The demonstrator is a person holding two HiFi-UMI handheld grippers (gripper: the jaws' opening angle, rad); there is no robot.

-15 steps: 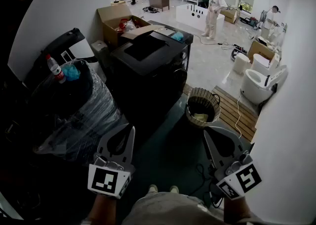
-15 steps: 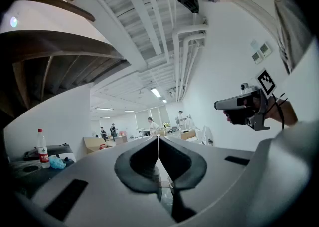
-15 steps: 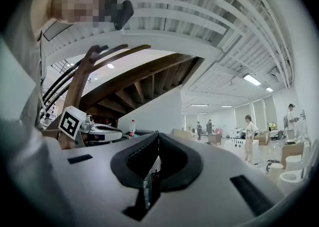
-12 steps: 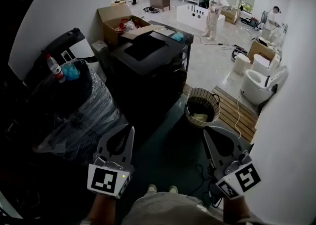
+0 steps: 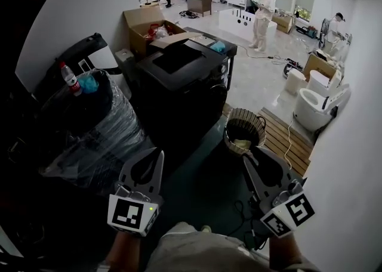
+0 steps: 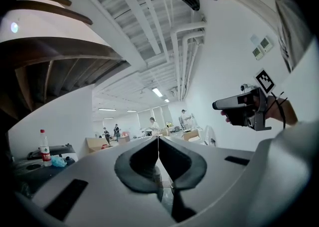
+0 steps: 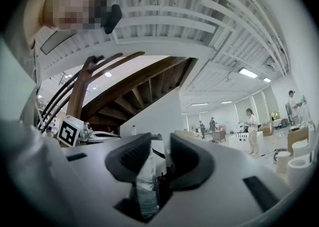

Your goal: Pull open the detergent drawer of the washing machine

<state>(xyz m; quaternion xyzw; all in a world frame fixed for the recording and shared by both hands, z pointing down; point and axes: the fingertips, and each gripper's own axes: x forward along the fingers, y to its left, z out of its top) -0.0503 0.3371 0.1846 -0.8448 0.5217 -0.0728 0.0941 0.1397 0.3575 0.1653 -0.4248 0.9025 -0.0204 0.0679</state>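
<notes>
A black washing machine (image 5: pixel 182 77) stands in the middle of the head view, ahead of both grippers and apart from them. I cannot make out its detergent drawer. My left gripper (image 5: pixel 159 154) hangs in the air at lower left, jaws closed tip to tip (image 6: pixel 158 140) with nothing in them. My right gripper (image 5: pixel 246 158) hangs at lower right. Its jaws (image 7: pixel 160 144) are closed down to a thin slit and hold nothing. Both point level toward the room.
A bulky plastic-wrapped appliance (image 5: pixel 89 127) with a water bottle (image 5: pixel 70 79) on top stands at left. A wicker basket (image 5: pixel 243 129) sits on the floor right of the machine, beside a slatted wooden mat (image 5: pixel 286 139). An open cardboard box (image 5: pixel 146 26) and several people are farther back.
The head view has shifted slightly. Both grippers stay in about the same places, and their jaws look unchanged.
</notes>
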